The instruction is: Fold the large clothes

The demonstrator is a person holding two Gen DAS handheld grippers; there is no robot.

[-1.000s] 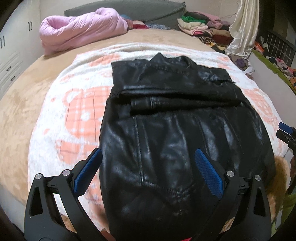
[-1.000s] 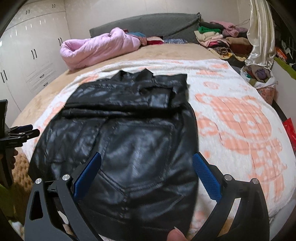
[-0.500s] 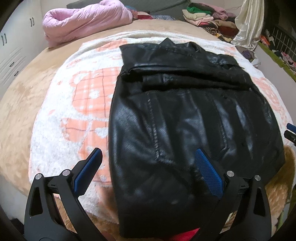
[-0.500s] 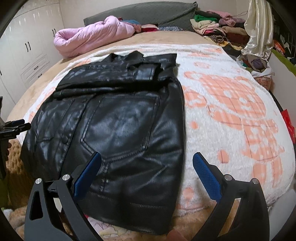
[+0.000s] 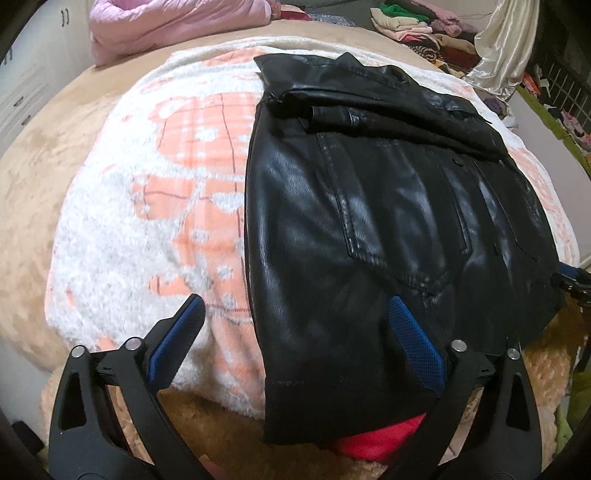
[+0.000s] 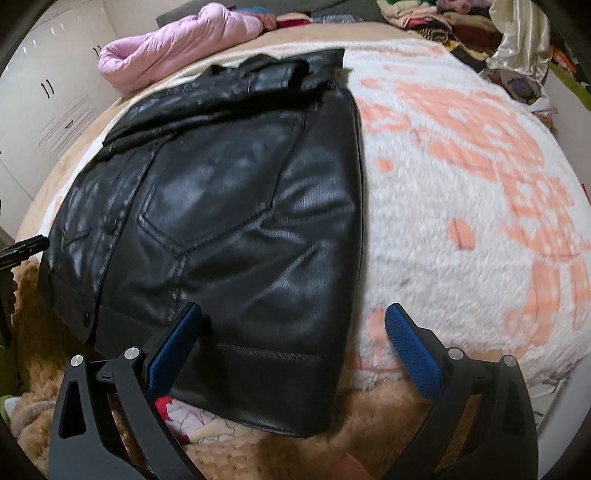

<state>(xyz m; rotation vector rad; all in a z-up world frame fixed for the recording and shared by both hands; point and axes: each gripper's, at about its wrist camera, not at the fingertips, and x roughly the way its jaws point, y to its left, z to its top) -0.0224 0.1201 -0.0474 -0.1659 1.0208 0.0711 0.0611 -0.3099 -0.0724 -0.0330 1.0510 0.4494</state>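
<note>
A black leather jacket lies flat on the white and orange blanket on the bed, sleeves folded in near the collar, its hem hanging over the near edge. It also shows in the right wrist view. My left gripper is open and empty above the jacket's left hem corner. My right gripper is open and empty above the jacket's right hem corner. The right gripper's tip shows at the right edge of the left wrist view, and the left gripper's tip shows at the left edge of the right wrist view.
A pink quilt lies at the bed's far left. Stacked folded clothes and a cream satin cloth sit at the far right. White wardrobes stand on the left. A red item lies under the hem.
Both grippers have pulled back toward the near edge of the bed and tilted down, so the jacket's hem and the brown bed cover below it have come into view. Both stayed open.
</note>
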